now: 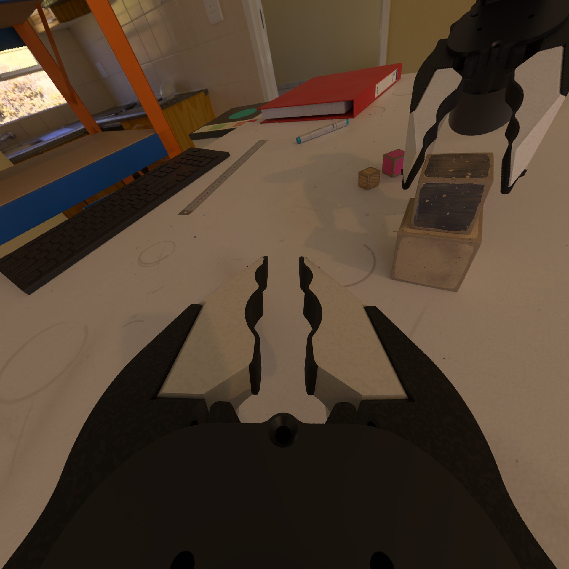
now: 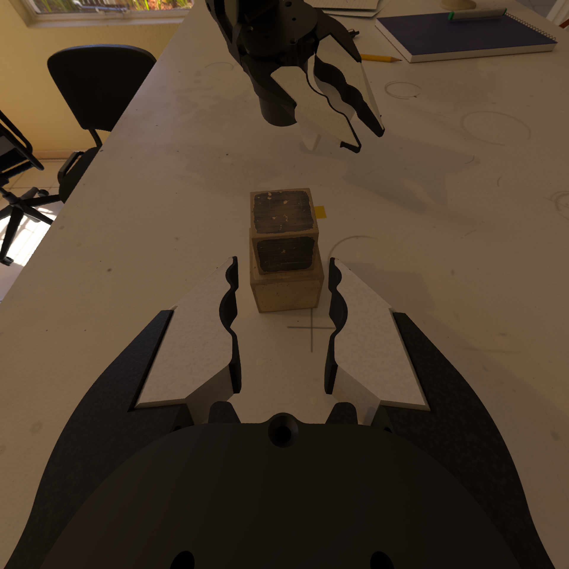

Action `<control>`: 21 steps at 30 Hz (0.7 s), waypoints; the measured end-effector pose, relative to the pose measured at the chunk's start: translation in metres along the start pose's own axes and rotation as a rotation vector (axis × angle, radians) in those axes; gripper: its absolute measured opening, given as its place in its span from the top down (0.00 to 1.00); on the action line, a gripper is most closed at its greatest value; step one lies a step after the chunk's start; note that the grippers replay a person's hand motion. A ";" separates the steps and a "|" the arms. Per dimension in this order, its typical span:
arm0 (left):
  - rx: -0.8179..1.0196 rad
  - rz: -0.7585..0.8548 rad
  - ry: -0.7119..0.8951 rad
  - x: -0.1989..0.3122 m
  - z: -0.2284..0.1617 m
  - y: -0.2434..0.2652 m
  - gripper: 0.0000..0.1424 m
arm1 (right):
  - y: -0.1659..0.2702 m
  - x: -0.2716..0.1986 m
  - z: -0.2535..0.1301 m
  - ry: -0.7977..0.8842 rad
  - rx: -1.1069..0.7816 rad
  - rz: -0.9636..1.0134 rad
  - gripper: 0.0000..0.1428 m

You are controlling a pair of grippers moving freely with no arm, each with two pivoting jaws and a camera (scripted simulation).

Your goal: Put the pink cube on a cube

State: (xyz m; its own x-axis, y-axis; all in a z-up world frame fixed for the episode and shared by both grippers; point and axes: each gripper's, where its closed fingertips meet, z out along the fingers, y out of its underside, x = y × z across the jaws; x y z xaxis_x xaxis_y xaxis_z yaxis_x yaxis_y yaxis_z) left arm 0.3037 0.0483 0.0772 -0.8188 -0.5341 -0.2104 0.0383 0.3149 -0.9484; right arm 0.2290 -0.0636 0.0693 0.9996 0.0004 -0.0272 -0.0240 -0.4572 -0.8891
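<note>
The pink cube (image 1: 393, 162) sits on the white table (image 1: 277, 215), next to a small wooden cube (image 1: 369, 178); it is not in the right wrist view. A dark-faced cube (image 1: 452, 197) (image 2: 281, 215) rests, slightly askew, on a larger beige cube (image 1: 431, 264) (image 2: 286, 292). My right gripper (image 2: 283, 261) (image 1: 455, 187) is open, its fingers on either side of the dark-faced cube with gaps on both sides. My left gripper (image 1: 283, 260) (image 2: 366, 140) is empty and open only narrowly, above the table to the left of the stack.
A black keyboard (image 1: 117, 209), a steel ruler (image 1: 224, 175), a marker (image 1: 321, 131), a red binder (image 1: 332, 95) and an orange-and-blue shelf (image 1: 77, 172) lie left and beyond. A blue notebook (image 2: 462, 37), a pencil (image 2: 378, 58) and a chair (image 2: 98, 86) show in the right wrist view.
</note>
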 end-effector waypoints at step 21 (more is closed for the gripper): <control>0.005 0.002 0.005 0.001 -0.001 -0.001 0.86 | -0.001 0.002 0.005 0.060 -0.025 -0.029 0.68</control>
State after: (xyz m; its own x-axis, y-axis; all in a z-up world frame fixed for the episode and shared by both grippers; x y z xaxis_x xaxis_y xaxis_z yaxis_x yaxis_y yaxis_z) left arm 0.3025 0.0482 0.0778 -0.8218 -0.5294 -0.2108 0.0425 0.3119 -0.9492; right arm 0.2314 -0.0583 0.0678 0.9989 -0.0385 0.0265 0.0048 -0.4797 -0.8774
